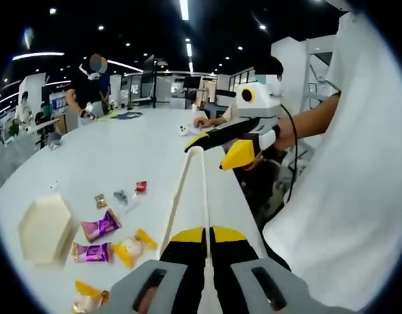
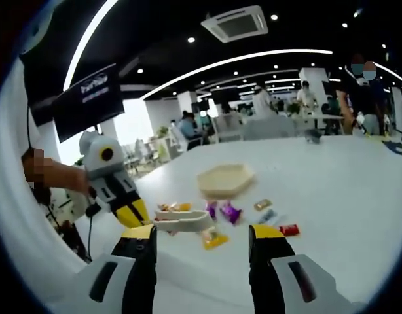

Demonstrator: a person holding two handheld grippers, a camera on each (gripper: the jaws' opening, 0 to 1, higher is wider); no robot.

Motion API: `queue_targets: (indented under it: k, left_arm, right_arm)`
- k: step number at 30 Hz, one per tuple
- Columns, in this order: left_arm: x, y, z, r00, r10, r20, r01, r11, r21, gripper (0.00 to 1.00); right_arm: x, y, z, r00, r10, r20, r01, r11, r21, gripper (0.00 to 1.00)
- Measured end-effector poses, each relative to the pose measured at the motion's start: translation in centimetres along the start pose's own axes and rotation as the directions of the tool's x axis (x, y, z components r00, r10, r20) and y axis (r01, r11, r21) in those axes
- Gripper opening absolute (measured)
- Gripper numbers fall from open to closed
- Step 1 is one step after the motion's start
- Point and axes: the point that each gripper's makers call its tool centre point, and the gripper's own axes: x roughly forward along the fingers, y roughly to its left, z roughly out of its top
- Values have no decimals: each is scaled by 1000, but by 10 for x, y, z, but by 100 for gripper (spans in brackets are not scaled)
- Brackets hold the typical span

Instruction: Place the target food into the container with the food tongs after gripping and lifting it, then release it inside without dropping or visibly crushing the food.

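Cream food tongs (image 1: 190, 190) rise between my left gripper's (image 1: 207, 234) yellow-tipped jaws, which are shut on the handle end. The tongs' closed tip points across the white table (image 1: 122, 150), away from the food. Wrapped snacks lie at lower left: two purple packets (image 1: 100, 226), a yellow-wrapped sweet (image 1: 133, 247) and a small red one (image 1: 141, 186). The beige hexagonal container (image 1: 44, 229) stands left of them, nothing visible inside. My right gripper (image 2: 202, 237) is open and holds nothing; it hovers near the tongs' tip (image 1: 240, 140). From its view the left gripper (image 2: 126, 203) holds the tongs (image 2: 184, 220) before the snacks (image 2: 230, 210) and container (image 2: 225, 180).
The table's near edge (image 1: 243, 196) runs beside a person in a white shirt (image 1: 345, 183). Several people stand or sit at the far end (image 1: 90, 85). More small sweets, gold (image 2: 262, 204) and red (image 2: 288, 229), lie right of the pile.
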Motion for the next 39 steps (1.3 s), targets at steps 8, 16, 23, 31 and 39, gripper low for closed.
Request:
queue_targets:
  k: [8,16,23,31,39]
  left_arm:
    - [2,-5,6,999,-42,13,42,999,3,0]
    - [-4,-11,-1,998,-58,-18,58,998,13,0]
    - [-10,-17,-1,995,-92,-23,92,996,-10,0]
    - [-20,-32,1,980,-200,16,201,977,-73,0]
    - [-21,-41,2,964,-266,32,267,960,-80,0]
  right_arm:
    - [1,5,2,1000,19,4,-19,1000,-5,56]
    - [4,12,1,999,52,10,-52,999,-3,53]
    - [10,25,-6,995,99,-1,-99,995,14,48]
    - [8,61,-3,965,262,22,-263,961,88,36]
    - [11,70,-6,953,302,-1,-301,950,88,33]
